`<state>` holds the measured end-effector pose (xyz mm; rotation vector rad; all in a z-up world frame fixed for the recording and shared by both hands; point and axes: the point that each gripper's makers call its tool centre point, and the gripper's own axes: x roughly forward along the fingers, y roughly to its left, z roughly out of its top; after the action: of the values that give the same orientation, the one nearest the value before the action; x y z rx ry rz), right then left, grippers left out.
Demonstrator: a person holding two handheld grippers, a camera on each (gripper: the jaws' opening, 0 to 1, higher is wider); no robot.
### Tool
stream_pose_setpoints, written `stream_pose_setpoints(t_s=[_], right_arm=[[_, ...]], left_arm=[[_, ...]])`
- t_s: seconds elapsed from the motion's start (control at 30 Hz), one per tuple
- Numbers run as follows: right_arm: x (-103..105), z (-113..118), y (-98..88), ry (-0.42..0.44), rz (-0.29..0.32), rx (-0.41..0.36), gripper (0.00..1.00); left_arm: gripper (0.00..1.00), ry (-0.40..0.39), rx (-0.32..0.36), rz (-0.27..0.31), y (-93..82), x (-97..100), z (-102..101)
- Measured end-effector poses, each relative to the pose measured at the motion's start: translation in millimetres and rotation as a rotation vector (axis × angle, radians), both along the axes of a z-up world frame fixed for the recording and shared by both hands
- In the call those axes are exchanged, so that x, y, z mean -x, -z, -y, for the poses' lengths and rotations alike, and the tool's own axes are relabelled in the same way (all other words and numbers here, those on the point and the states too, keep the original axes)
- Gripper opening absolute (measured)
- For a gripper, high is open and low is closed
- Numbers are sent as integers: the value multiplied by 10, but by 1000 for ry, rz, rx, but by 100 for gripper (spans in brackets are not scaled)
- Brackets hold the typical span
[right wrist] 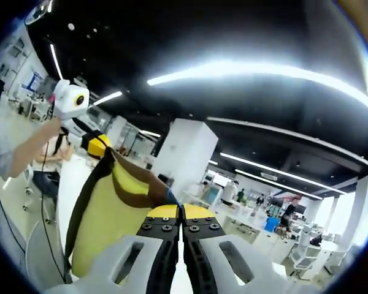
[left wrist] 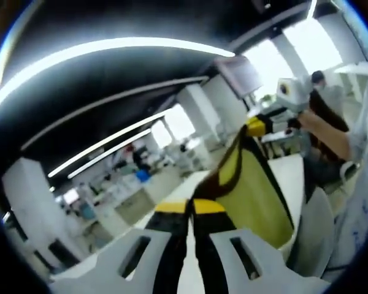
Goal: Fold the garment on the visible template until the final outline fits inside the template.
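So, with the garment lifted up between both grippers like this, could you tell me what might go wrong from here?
1. The yellow and dark garment hangs in the air, pinched at one edge by the left gripper and the right gripper. A slip at either pinch could drop that side.
2. Both views point up at the ceiling lights, so the template is out of sight and the garment may be laid down off it.

A dark ceiling (left wrist: 110,18) with long light strips (left wrist: 98,49) runs over an open office. White pillars (right wrist: 184,150) stand among far desks (right wrist: 245,217), where people (right wrist: 288,214) are about. A monitor (left wrist: 239,73) hangs near bright windows (left wrist: 294,43) at right.
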<state>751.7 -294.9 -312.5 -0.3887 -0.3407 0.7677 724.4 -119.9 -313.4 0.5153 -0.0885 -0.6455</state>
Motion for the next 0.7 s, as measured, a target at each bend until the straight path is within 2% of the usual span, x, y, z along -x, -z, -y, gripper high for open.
stream_pose_setpoints(t_s=[0.27, 0.7], right_arm=[[-86, 32, 343, 12, -72, 7, 1], [-438, -24, 708, 17, -174, 22, 1]], left_arm=[[0, 15, 8, -90, 356, -108, 33], [0, 10, 15, -191, 692, -481, -16]])
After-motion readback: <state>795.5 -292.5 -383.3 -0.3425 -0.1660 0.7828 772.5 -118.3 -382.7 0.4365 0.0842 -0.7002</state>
